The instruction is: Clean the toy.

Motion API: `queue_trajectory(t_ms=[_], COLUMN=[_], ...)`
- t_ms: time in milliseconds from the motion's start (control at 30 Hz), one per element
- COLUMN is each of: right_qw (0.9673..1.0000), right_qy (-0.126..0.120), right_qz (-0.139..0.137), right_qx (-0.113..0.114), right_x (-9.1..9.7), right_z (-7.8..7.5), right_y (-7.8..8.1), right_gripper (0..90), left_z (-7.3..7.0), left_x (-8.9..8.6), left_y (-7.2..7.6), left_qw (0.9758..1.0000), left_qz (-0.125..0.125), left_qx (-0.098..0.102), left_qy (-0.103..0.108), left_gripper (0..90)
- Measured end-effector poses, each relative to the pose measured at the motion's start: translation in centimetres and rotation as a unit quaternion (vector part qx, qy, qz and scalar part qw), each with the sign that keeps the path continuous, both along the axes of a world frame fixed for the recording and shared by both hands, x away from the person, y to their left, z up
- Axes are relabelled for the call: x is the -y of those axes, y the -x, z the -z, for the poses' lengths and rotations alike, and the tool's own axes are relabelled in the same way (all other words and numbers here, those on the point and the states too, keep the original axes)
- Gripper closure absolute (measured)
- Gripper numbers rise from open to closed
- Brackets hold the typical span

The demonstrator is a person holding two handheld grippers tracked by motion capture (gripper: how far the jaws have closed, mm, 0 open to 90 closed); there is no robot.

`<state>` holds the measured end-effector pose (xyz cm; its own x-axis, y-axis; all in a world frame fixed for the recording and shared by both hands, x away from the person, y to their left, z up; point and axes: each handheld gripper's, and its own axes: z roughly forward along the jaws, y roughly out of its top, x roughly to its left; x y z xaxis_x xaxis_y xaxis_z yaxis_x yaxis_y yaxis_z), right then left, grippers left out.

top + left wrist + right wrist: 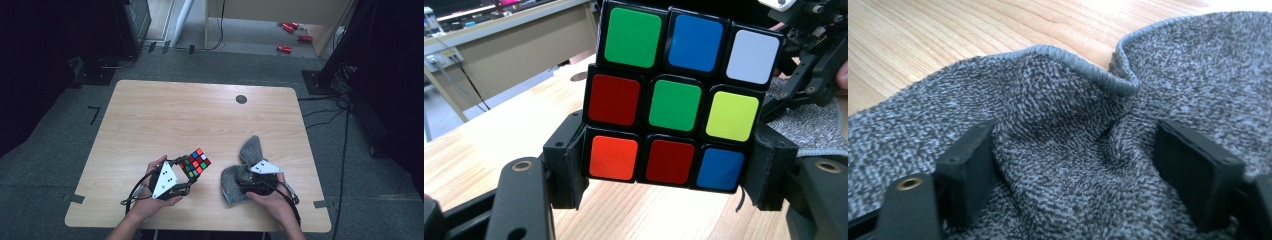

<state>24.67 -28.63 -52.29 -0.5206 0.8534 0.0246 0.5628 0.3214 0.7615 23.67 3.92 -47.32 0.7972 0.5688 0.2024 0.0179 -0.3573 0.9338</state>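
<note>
Table (pixel 150 115): one pale wooden top, with a small dark round disc (pixel 241 99) near its far edge; both hands work at the near edge.
Cloth (pixel 240 172): one grey knitted cloth, bunched on the table at near right, a fold raised toward the far side.
Cube (pixel 195 162): one colour-tiled puzzle cube, held clear of the wood just left of the cloth; the left gripper view shows nine tiles on its facing side.
Left gripper (pixel 669 172): jaws closed tight against the cube's bottom row, one pad on each flank.
Right gripper (pixel 1075 160): jaws set well apart and pressed down into a ridge of cloth; whether the pads actually pinch it, I cannot tell.
Risk, cube: the grip bears on the lowest layer alone, so a twist or a rub against the cloth could turn that layer or tip the cube out.
Risk, cloth: the bite looks shallow; closing on a loose fold may catch a single ply that slides free on lifting.
Count: two grippers, one cube, one cloth.
</note>
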Motion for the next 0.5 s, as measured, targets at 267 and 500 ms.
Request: queue_trajectory(t_ms=[267,500], right_qw=[0.9983,0.9854], right_qy=[-0.047,-0.144], right_qz=[0.029,-0.019], right_qx=[-0.016,0.088], right_x=[0.7,-1.6], right_z=[-0.7,-5.4], right_y=[0.2,2.3], right_gripper=[80.5,83.1], left_z=[0.0,0.3], left_x=[0.1,0.6], left_y=[0.0,0.0], left_qw=[0.9998,0.9989], left_qz=[0.01,0.031], left_qx=[-0.014,-0.036], left_qy=[0.007,-0.003], left_gripper=[33.1,33.1])
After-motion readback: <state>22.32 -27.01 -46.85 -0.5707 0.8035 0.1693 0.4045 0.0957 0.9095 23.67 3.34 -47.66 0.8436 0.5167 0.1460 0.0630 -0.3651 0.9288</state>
